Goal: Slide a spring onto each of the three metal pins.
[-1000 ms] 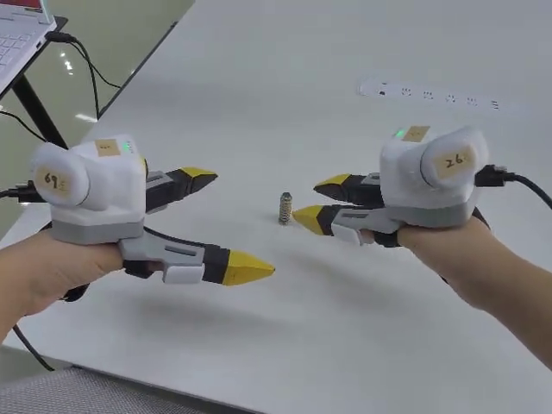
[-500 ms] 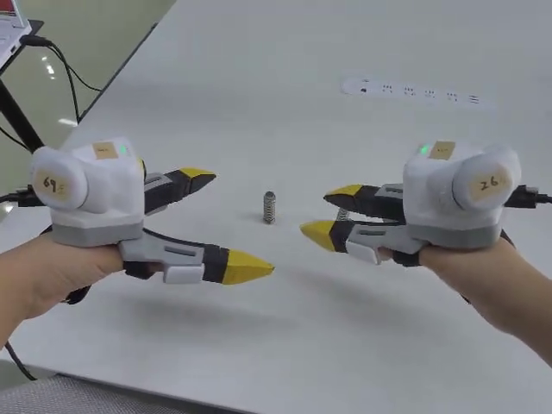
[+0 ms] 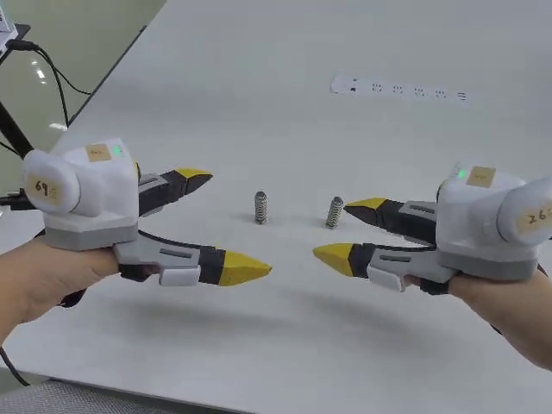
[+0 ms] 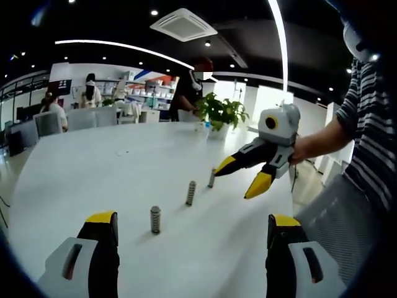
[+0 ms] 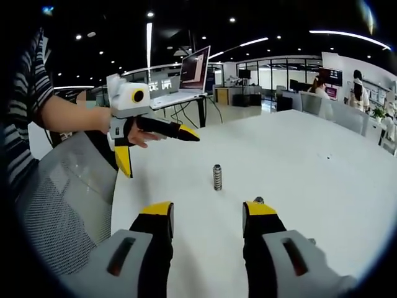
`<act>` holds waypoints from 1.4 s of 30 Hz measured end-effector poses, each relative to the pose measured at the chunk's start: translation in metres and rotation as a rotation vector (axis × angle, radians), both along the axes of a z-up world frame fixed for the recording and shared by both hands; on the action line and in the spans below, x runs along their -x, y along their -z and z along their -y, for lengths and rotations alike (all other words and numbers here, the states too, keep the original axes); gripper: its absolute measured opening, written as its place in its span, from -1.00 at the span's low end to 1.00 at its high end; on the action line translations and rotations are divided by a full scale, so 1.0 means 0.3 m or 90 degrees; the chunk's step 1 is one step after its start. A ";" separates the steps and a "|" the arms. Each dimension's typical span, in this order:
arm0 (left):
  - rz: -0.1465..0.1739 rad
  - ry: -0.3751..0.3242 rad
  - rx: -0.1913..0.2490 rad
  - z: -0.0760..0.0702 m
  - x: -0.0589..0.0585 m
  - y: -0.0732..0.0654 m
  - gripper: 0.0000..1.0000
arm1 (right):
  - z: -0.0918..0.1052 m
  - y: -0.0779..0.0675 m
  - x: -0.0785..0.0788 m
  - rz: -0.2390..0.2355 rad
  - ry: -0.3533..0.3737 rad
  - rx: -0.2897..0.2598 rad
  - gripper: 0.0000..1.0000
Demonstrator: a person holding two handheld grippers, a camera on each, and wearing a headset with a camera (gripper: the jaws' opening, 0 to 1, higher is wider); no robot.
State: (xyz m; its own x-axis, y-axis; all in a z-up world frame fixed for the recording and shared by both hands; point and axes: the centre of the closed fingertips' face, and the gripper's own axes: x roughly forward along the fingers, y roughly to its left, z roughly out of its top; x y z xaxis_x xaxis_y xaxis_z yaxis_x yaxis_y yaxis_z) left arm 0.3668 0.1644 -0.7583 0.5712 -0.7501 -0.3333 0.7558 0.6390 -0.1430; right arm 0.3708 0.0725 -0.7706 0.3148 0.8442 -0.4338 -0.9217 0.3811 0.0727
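1. The left gripper (image 3: 239, 223) hovered at the left of the head view, above the desk (image 3: 285, 103), with its fingers wide apart and holding nothing. A careless sweep toward the centre of the frame could have clipped the nearest spring.
2. The first spring (image 3: 260, 207) stood upright at mid-frame, apart from both grippers. Tall on a narrow foot, it would probably have toppled or rolled at a light knock. What lay inside its coils was too small to tell.
3. The second spring (image 3: 335, 213) stood just right of centre, close beside the upper finger of the right gripper (image 3: 332, 229). This looked the likeliest trouble, since a small drift of that hand could have tipped it.
4. In the left gripper view a third spring (image 4: 212, 178) ended the row, just beside the right gripper's fingers, and ran the same risk.
5. At the right of the frame, the right gripper's fingers were apart and empty. In its own view one finger hid part of a spring, so a blind closing could have pinched the coils crooked or flicked it away.
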 end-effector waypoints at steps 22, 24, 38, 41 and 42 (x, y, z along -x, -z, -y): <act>0.010 0.010 -0.016 -0.020 0.035 -0.020 0.96 | 0.206 0.016 0.028 0.000 0.070 -0.052 0.65; 0.011 0.008 -0.018 -0.029 0.037 -0.022 0.96 | 0.234 0.025 0.020 -0.004 0.092 -0.055 0.78; 0.018 0.006 -0.035 -0.056 0.070 -0.016 0.97 | 0.338 0.050 0.012 -0.001 0.125 -0.030 0.99; 0.021 0.001 -0.037 -0.070 0.068 -0.020 0.97 | 0.340 0.046 0.008 -0.004 0.123 -0.030 0.99; 0.021 -0.002 -0.036 -0.074 0.068 -0.022 0.97 | 0.340 0.044 0.007 -0.004 0.123 -0.030 0.99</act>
State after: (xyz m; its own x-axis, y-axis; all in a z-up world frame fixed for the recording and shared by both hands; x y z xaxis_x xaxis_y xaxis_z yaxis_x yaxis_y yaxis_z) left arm 0.3465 0.1867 -0.7516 0.5845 -0.7292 -0.3559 0.7579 0.6472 -0.0814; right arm 0.3686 -0.0295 -0.7840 0.4702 0.7879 -0.3976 -0.8316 0.5465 0.0994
